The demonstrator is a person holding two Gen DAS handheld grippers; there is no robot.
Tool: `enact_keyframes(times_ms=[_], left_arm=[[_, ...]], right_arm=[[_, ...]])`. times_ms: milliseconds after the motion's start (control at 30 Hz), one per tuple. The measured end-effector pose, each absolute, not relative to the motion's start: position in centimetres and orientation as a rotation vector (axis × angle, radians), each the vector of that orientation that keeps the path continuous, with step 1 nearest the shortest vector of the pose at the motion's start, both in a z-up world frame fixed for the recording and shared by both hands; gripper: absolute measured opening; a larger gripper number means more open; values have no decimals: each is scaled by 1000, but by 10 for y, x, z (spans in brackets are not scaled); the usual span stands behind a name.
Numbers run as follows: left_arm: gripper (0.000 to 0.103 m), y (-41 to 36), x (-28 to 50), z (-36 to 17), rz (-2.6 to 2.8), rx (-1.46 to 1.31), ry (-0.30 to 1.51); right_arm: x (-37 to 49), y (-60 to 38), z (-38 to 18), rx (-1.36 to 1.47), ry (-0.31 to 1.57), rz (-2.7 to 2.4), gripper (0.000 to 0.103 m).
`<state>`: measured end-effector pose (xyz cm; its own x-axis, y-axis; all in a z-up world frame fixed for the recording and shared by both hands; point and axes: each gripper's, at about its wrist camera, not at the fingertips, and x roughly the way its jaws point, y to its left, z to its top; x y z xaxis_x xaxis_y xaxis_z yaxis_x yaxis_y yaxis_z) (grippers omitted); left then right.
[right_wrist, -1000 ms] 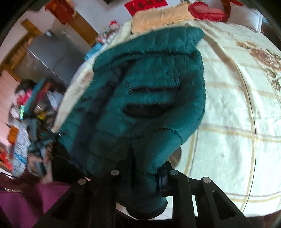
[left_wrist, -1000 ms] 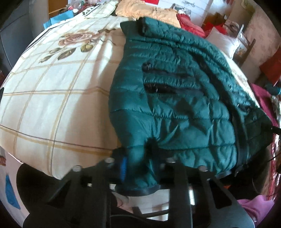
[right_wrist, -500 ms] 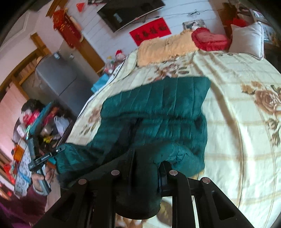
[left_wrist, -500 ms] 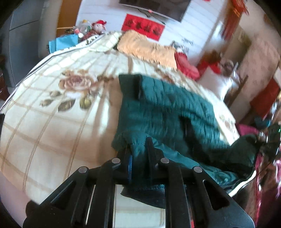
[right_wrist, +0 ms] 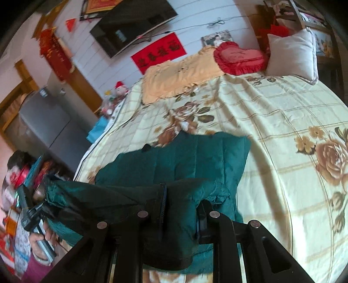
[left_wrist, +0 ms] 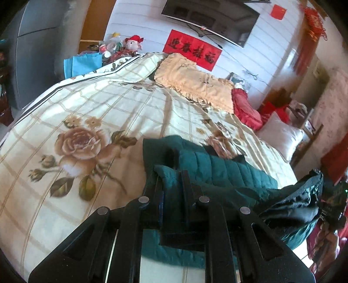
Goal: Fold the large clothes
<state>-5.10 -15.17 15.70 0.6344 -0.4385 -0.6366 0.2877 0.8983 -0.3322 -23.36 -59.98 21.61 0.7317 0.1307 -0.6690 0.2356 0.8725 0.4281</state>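
A dark green quilted jacket point(left_wrist: 219, 167) lies on a cream bedspread point(left_wrist: 91, 122) with rose prints. Its near hem is lifted off the bed and doubled over toward the far part. My left gripper point(left_wrist: 168, 174) is shut on one corner of that lifted hem. In the right wrist view the same jacket point(right_wrist: 191, 154) shows, and my right gripper point(right_wrist: 181, 194) is shut on a thick bunch of the other hem corner. The left gripper, held in a hand point(right_wrist: 42, 235), appears at the left edge of the right wrist view with the hem stretched between the two.
At the bed's far end lie a peach ruffled pillow point(left_wrist: 195, 82), a red heart cushion point(right_wrist: 240, 57) and a white pillow point(right_wrist: 292, 54). A grey refrigerator point(right_wrist: 47, 124) and a blue bag point(left_wrist: 83, 63) stand beside the bed. A television point(left_wrist: 212, 19) hangs on the wall.
Both grippers have risen and gone forward over the bed with the jacket's hem in them. The jacket, spread flat a second ago, now folds over itself and looks much shorter.
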Motion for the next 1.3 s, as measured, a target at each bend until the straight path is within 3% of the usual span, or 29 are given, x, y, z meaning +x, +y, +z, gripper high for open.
enact_keyframes(times_ms=[667,833,933,967,1000,1033,1100,1133,1167,1300], left_arm=[[13,-220,72,82,-248,-97,860],[15,-212,80,75,-289,-174,879],[19,-205,85,83,-359,-232,907],[22,-201,85,87,-374,-257,908],[28,-197,84,92,-386,-284,897],[34,-193,81,98,-397,-304,873],[64,-188,74,111,-380,-311,815],[69,-184,67,118,-355,-318,767],[73,-182,60,125,-347,-329,724],[74,-196,45,133,-376,-276,703]], right_arm=[[-110,-669,136,669,814,-238,21],[-111,-680,124,804,735,-182,37],[-119,-678,142,773,683,-187,70],[-123,-675,152,753,655,-200,89],[-128,-672,161,734,630,-216,96],[-132,-668,171,709,605,-236,96],[-138,-659,188,669,583,-230,96],[-140,-652,195,648,570,-209,96],[-140,-641,201,616,568,-185,96],[-114,-580,199,402,673,-106,95]])
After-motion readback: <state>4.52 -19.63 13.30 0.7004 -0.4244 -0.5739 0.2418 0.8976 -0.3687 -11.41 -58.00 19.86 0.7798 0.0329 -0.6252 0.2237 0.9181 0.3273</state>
